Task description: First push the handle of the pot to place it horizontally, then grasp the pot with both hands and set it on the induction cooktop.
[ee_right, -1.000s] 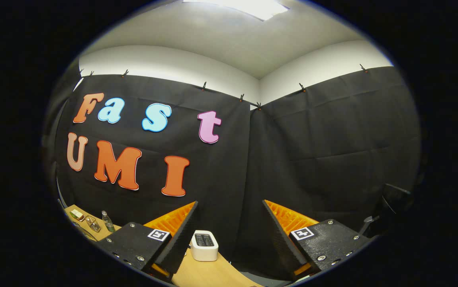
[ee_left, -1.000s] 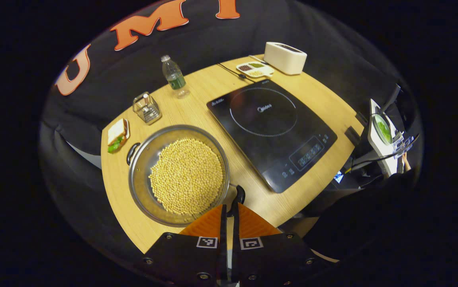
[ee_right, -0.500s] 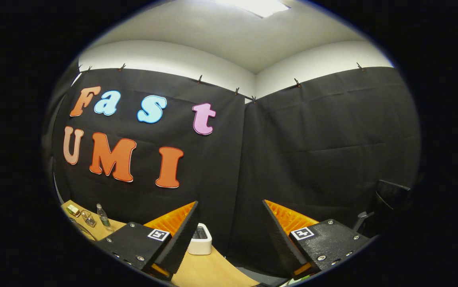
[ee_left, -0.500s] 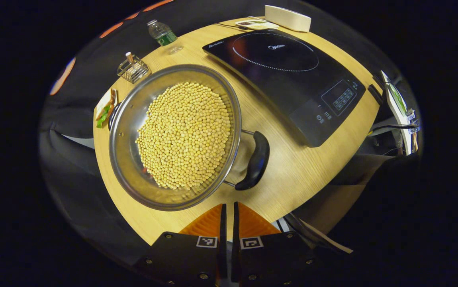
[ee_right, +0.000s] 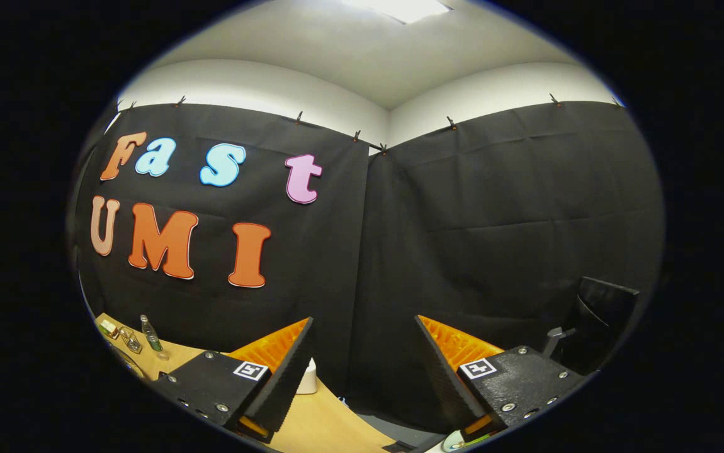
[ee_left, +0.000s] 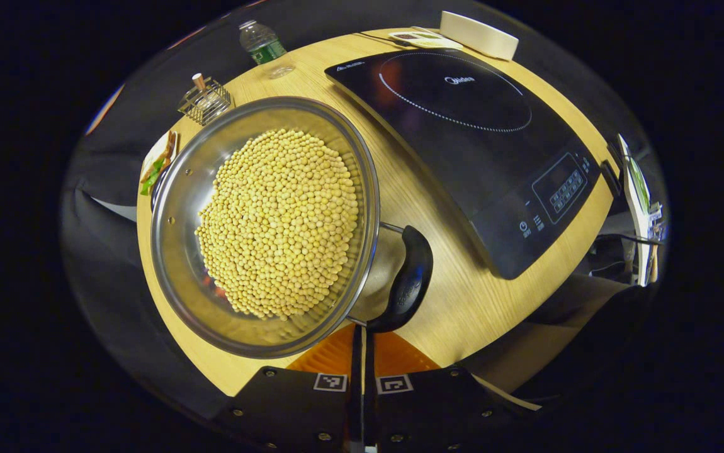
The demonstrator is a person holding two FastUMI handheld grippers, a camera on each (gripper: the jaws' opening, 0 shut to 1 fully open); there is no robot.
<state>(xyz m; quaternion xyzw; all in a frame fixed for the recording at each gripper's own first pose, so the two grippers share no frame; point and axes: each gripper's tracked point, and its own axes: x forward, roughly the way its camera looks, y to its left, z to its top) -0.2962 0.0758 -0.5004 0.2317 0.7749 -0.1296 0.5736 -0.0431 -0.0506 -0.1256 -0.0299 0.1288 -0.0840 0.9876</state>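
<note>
We see the steel pot full of yellow soybeans sitting on the wooden table, just beside the induction cooktop and not on its glass. The pot's near black handle sticks out from the rim on the side nearest the cooktop's front corner. Its grip runs crosswise to the two wire stems that join it to the pot wall. The opposite handle peeps out past the far rim, away from the cooktop, so the line through both handles runs slantwise across the left gripper view, not level with the table's front edge.

The left gripper sits just below the lower end of the near handle. Its fingers are pressed together with only a thin slit between them and nothing clamped; we cannot tell whether the tips touch the handle.

Beyond the pot, farther from the cooktop, lie a sandwich, a wire rack and a water bottle. Behind the cooktop stand a white toaster and a small sectioned tray.

In the right gripper view, the right gripper is raised above the table, aimed at the booth's wall, its fingers spread wide with nothing between them. The toaster peeks out behind one finger.
</note>
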